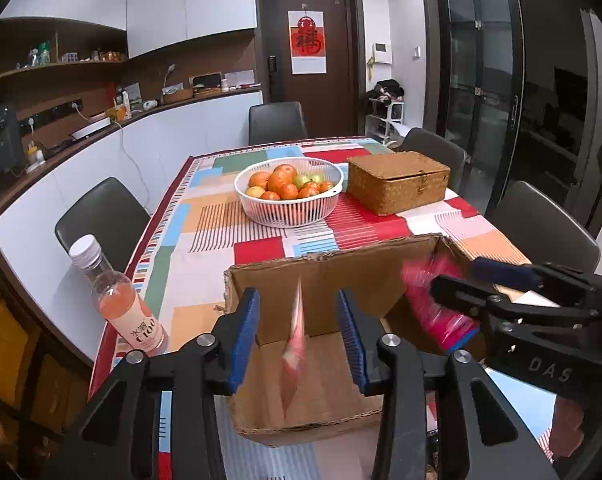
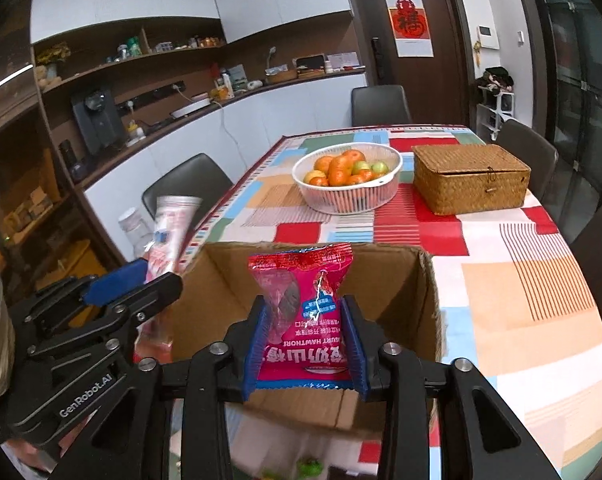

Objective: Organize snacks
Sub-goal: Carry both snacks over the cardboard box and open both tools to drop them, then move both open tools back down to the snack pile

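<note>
Right wrist view is showing a red snack packet [image 2: 307,316] with a clear window, white Chinese lettering and the words "YOGURT HAWTHORN" printed upside down. The right gripper [image 2: 305,344] is pinching it by its lower half between the blue pads [image 2: 257,344], which are closing on its two sides. The packet is standing upright, its long axis running vertically, its crimped top edge pointing up and away toward the far side of the table. It is hanging over the open cardboard box [image 2: 429,300].

From the left wrist view, the left gripper [image 1: 299,336] is holding its jaws fairly wide apart over the same box [image 1: 329,280]. A pale pink packet [image 1: 295,356], blurred and seen edge-on, is sitting between the blue pads [image 1: 243,340] with a gap on each side; whether anything is touching it I cannot tell. Its long axis is running roughly vertical, over the brown floor of the box, which is otherwise looking bare.

On the patterned tablecloth [image 1: 205,216], a white slotted basket [image 1: 289,216] is holding oranges [image 1: 281,180] and a few green fruits. A woven wicker box [image 1: 397,180] is sitting just beside it with its lid down. A bottle [image 1: 121,300] of pink drink is standing tilted in view near the table's left edge.
</note>
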Available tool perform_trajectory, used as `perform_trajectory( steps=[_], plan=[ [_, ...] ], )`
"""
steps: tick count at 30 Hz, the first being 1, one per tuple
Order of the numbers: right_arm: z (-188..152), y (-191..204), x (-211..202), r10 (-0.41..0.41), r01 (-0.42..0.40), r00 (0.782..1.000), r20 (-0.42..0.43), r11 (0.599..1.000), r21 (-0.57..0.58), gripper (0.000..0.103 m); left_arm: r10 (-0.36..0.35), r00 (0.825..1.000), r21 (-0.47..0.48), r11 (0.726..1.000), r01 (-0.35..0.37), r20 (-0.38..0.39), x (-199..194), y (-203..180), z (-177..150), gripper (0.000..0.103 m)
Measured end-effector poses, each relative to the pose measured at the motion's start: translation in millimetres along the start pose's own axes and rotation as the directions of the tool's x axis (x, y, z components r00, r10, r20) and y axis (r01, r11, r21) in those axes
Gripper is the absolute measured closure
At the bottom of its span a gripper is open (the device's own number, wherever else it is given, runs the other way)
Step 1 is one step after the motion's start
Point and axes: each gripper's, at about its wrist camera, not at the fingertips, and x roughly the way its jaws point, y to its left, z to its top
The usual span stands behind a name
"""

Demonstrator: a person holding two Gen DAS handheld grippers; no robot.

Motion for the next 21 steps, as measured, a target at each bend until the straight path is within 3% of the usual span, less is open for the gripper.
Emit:
perform_trajectory(
  steps=[2,12,21],
  plan=[
    [-3.4,-2.5,-5.0,-0.017,0.017,1.0,0.02,1.0,0.008,0.046,0.0,1.0,0.008,1.0,-0.001,0.006,-6.1,-2.2,-5.9,0.053],
    [-33.8,-2.8,-49.6,-0.005,0.005,0.999,0.052,1.0,0.004,0.046,-0.057,0.998,0.04,0.998,0.056,0.029,-56.5,-22.1,-38.3,0.051],
    [-75.8,-7.3,-88.8,-0.036,0.036,0.999,0.013,0.999,-0.04,0.046,-0.1,0.995,0.07,0.993,0.099,0.011,-89.6,-50.9,-76.5,0.048]
  ],
)
